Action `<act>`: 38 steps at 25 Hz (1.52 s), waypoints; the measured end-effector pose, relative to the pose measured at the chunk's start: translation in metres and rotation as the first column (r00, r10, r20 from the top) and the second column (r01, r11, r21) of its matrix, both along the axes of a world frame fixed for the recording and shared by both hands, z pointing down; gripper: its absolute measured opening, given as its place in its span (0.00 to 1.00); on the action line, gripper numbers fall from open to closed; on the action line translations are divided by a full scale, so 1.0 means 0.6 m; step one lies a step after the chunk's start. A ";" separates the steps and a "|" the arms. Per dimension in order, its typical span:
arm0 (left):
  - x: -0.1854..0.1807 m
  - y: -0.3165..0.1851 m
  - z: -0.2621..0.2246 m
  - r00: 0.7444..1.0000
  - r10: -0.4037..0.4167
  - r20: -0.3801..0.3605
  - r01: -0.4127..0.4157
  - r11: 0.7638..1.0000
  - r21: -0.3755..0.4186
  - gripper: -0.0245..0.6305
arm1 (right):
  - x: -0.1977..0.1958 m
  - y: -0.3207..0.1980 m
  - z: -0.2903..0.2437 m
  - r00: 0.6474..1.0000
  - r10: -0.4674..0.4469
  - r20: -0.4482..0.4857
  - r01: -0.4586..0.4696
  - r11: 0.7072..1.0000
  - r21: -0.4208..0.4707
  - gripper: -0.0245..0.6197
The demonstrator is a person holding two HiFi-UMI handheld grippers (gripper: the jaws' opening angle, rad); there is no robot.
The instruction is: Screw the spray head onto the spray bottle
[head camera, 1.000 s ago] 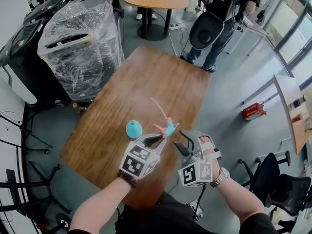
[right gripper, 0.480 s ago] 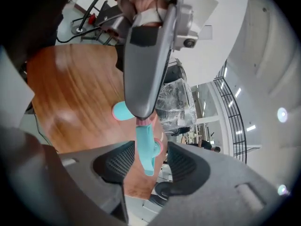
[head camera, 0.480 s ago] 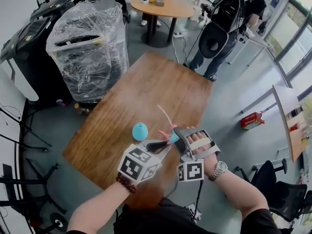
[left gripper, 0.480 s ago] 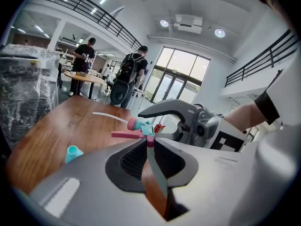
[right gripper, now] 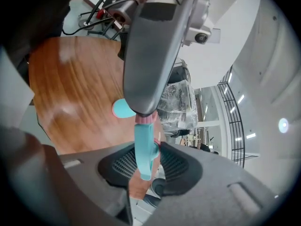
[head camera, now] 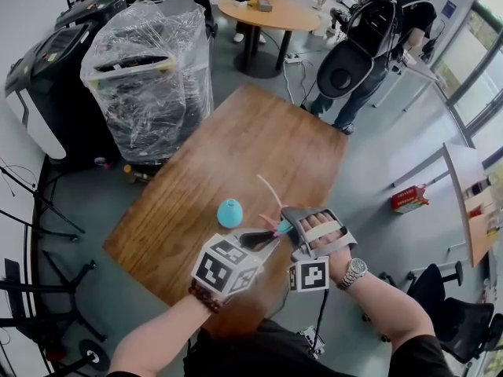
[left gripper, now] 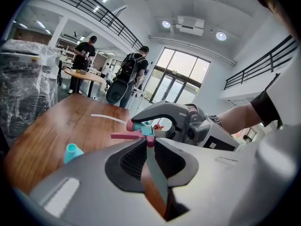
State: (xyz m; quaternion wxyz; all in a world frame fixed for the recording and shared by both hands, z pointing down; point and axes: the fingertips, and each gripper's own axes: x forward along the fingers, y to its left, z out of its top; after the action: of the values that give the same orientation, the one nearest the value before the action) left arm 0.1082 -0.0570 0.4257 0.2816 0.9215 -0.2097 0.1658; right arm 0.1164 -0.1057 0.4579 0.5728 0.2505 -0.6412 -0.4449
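While the spray bottle (head camera: 229,213) stands free on the desk (head camera: 259,132), just ahead and to the left of both claws, the left claw (head camera: 255,240), the nearer one, is clamped almost shut on the pink part of the spray head (head camera: 275,225), whose dip tube (head camera: 267,191) slants up and away, not toward the bottle's mouth; the right claw (head camera: 288,228), a second ago open and clear to the right, has rolled over and just been closing onto the head's teal body
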 end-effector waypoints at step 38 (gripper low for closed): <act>-0.138 -0.175 0.336 0.876 -0.265 0.403 0.202 0.960 0.194 0.79 | 0.027 0.009 -0.068 0.752 0.409 0.517 -0.064 0.826 -0.559 0.22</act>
State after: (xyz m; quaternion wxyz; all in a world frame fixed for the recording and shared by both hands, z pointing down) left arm 0.0256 -0.1622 0.6272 0.1790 0.8490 -0.3874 0.3115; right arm 0.1324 -0.1002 0.4172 0.4296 0.3038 -0.8472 -0.0734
